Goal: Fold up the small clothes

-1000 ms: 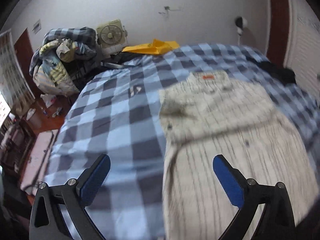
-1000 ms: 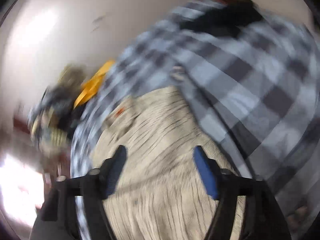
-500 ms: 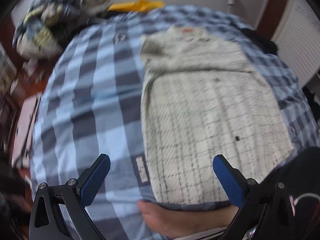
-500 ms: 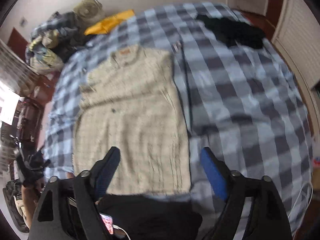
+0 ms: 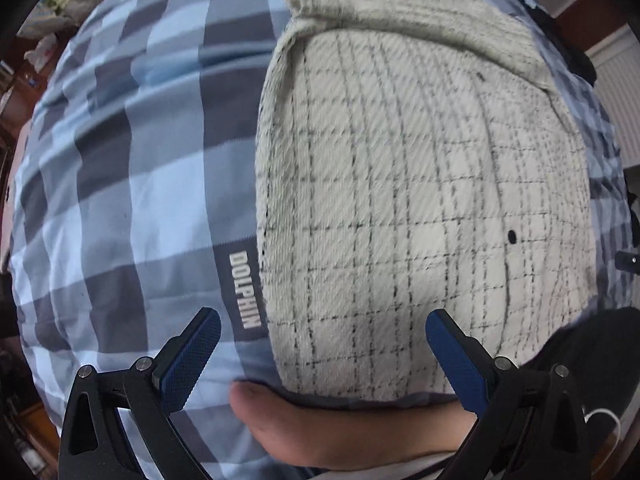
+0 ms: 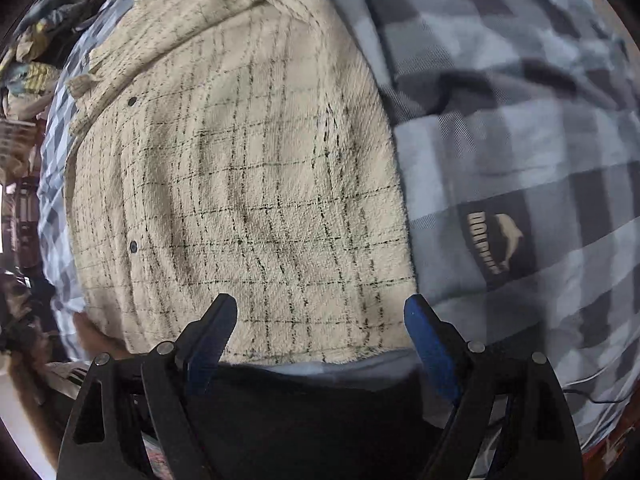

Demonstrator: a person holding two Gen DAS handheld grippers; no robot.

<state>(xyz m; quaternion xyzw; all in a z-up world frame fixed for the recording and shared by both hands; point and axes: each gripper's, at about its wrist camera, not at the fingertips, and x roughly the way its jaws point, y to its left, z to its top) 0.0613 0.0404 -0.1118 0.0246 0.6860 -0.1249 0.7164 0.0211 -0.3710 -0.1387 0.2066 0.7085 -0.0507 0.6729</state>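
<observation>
The left gripper (image 5: 322,334) is wide open and holds nothing; it hangs over the near left corner of the shirt (image 5: 400,184), with its left finger above the bedsheet (image 5: 132,184) and its right finger above the cloth. The right gripper (image 6: 320,322) is also wide open and empty, and it hangs over the near right corner of the same shirt (image 6: 240,184), its right finger just at the side edge. I cannot tell if any fingertip already touches the cloth.

The shirt lies flat on the checked bedsheet, collar at the far end, hem at the near end, and both sides look already turned in, so it makes a long narrow shape. A bare forearm (image 5: 344,428) lies across the near edge of the bed, just under the hem.

I think the next step is to take the two hem corners and bring them up toward the collar. Several things can go wrong here. The left gripper stands half over the sheet, so when it closes it may pinch the sheet together with the shirt, and the lift would drag the bedding. If a finger catches only the top layer, the turned-in side may open again. If the two grippers do not rise evenly, the fold will come out crooked. The hem is also very near to the edge of the bed, so a pull toward the person could slide the shirt off
</observation>
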